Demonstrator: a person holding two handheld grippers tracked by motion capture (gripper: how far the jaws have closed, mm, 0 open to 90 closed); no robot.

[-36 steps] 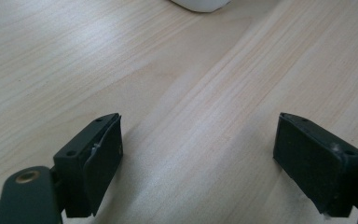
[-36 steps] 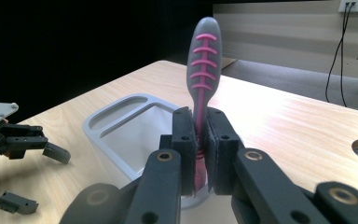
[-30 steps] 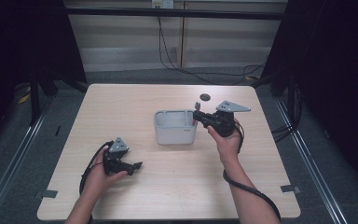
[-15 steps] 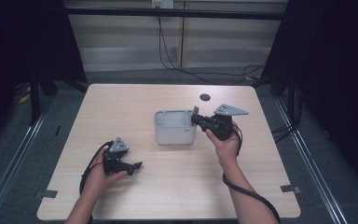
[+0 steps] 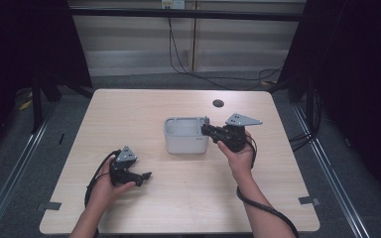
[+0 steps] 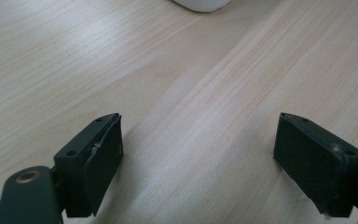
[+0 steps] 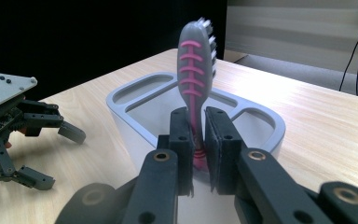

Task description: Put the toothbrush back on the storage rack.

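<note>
A grey toothbrush with pink ribs (image 7: 196,60) stands upright, bristles facing away, with my right gripper (image 7: 198,116) shut on its pink neck. Just behind it is a pale grey holder (image 7: 135,93) with several compartments. In the high view the right gripper (image 5: 207,129) sits at the right end of the holder (image 5: 186,141), mid-table. My left gripper (image 5: 146,175) rests low on the table at the front left, pointing right. Its jaws stand wide open in the left gripper view (image 6: 200,149), with bare wood between them.
A small dark round grommet (image 5: 218,103) lies in the table top behind the holder. The light wooden table (image 5: 188,198) has open surface in front and to the left. Cables trail from both grippers toward the person's side.
The right gripper has shifted slightly down and toward the holder's right end with the toothbrush in it. The left gripper has stayed put.
</note>
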